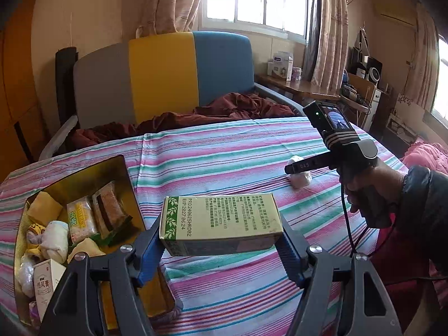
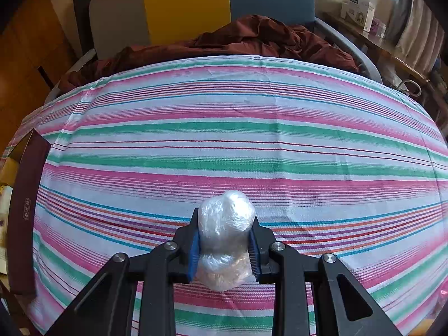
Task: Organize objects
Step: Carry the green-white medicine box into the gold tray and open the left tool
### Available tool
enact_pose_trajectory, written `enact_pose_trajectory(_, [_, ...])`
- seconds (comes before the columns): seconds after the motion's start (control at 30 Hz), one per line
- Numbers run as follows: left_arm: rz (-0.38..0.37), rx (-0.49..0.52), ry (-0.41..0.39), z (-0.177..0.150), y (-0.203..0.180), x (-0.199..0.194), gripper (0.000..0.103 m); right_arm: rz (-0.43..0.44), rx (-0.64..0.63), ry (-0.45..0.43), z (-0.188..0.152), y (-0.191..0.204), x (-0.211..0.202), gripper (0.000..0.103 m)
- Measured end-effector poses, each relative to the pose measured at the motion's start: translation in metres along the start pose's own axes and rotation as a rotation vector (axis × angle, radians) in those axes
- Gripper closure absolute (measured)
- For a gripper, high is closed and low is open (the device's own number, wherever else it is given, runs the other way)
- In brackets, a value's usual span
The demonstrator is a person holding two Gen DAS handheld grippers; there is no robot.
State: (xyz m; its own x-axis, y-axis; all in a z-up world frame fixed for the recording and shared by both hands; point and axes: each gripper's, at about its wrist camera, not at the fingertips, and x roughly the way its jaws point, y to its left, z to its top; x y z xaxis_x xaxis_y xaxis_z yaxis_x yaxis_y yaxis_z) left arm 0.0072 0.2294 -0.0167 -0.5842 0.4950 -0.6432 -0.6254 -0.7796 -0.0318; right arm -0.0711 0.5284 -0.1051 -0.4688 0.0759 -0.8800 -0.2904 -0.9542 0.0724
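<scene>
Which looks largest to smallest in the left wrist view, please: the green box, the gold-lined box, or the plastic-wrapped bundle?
1. Gold-lined box, widest in frame.
2. Green box, held in the left gripper; its nearness to the camera inflates it.
3. Plastic-wrapped bundle, smallest but farthest, at the right gripper.

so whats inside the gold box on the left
The gold box holds wrapped snack packets, a rolled white cloth and a small white carton. The left gripper hides its near end.
</scene>
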Motion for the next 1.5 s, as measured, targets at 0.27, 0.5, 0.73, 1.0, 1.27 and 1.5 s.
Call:
enact_pose_trajectory(0.27, [0.020, -0.093, -0.010, -0.010, 0.048, -0.021, 0.030, -0.014, 0.008, 0.000, -0.003, -0.002, -0.002, 0.074])
enact_pose_trajectory(0.5, [0.072, -0.303, -0.050, -0.028, 0.141, -0.061, 0.030, -0.021, -0.008, -0.017, -0.001, 0.001, -0.008, 0.074])
enact_pose_trajectory(0.73, [0.068, -0.365, 0.000, -0.047, 0.170, -0.052, 0.030, -0.019, -0.036, -0.045, 0.001, 0.008, -0.014, 0.074])
enact_pose_trajectory(1.0, [0.085, -0.227, 0.179, -0.062, 0.133, -0.001, 0.030, -0.017, -0.035, -0.054, 0.001, 0.008, -0.015, 0.074])
enact_pose_trajectory(1.27, [0.132, -0.173, 0.209, -0.072, 0.126, 0.009, 0.028, -0.021, -0.053, -0.058, 0.002, 0.012, -0.014, 0.074])
enact_pose_trajectory(1.5, [0.144, -0.129, 0.216, -0.072, 0.121, 0.008, 0.021, -0.038, -0.063, -0.049, 0.001, 0.018, -0.014, 0.074])
